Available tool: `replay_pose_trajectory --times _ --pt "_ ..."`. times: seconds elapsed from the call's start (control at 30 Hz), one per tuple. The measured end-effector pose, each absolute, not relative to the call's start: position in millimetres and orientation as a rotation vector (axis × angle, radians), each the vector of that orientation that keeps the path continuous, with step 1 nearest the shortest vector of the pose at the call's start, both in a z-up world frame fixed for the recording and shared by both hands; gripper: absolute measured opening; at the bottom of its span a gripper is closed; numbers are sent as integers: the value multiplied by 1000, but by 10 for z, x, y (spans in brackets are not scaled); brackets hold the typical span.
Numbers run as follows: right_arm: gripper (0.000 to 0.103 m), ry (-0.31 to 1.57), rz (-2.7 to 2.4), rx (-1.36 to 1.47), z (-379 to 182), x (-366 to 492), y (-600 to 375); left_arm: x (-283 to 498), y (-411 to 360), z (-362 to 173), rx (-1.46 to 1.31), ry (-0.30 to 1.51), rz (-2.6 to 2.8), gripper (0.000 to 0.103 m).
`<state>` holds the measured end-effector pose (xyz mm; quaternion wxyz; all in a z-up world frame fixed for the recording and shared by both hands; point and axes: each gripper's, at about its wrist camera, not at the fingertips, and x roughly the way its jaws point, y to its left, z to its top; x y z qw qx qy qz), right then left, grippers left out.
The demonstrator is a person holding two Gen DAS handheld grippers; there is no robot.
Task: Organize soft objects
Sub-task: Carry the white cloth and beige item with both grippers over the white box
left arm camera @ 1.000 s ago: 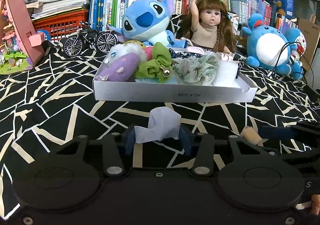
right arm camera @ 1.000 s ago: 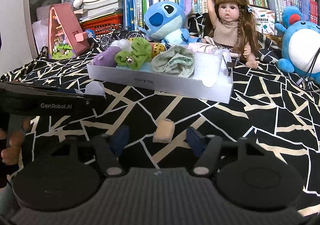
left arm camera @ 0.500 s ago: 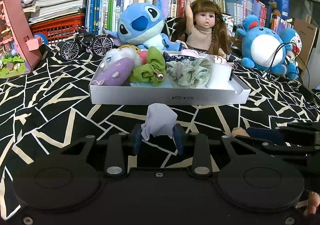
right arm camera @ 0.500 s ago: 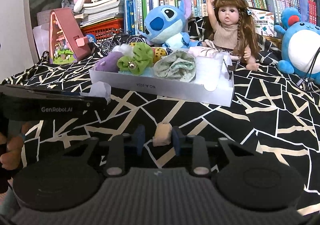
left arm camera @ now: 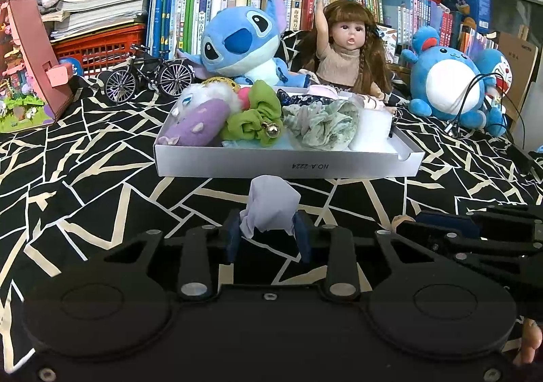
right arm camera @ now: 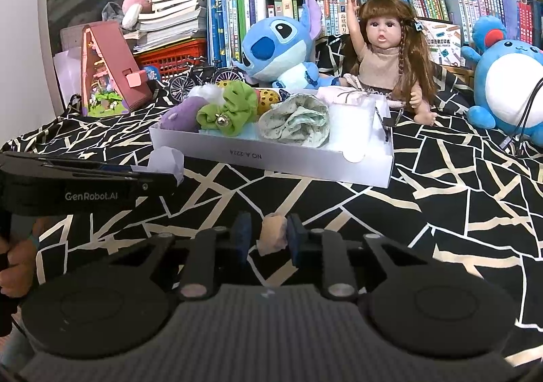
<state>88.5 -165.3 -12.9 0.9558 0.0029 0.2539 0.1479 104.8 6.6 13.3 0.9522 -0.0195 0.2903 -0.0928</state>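
My left gripper (left arm camera: 268, 229) is shut on a pale lilac cloth (left arm camera: 269, 205), held just above the black patterned tablecloth in front of the white tray (left arm camera: 288, 166). My right gripper (right arm camera: 268, 234) is shut on a small peach sponge-like piece (right arm camera: 273, 234), lifted slightly off the cloth. The tray (right arm camera: 271, 158) holds a purple plush (left arm camera: 200, 122), a green scrunchie (left arm camera: 258, 117), a pale floral scrunchie (left arm camera: 322, 125) and a white pad (left arm camera: 371, 130). The left gripper also shows in the right wrist view (right arm camera: 163, 175) at left, with the lilac cloth (right arm camera: 166, 161).
Behind the tray sit a Stitch plush (left arm camera: 241, 42), a doll (left arm camera: 346, 52), a blue round plush (left arm camera: 448, 83) with cables, a toy bicycle (left arm camera: 149, 76) and a pink dollhouse (left arm camera: 30, 62). Bookshelves line the back. The right gripper shows at right in the left wrist view (left arm camera: 475, 236).
Both grippers closed from open: the left onto the lilac cloth, the right onto the peach piece. Both have lifted a little and moved toward the tray.
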Motion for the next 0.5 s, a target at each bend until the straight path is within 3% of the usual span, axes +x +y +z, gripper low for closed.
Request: replay_pose_trajectory --times 0.5 --pt "27 505 289 -3 -135 846 -1665 1032 73 130 -48 591 -190 32"
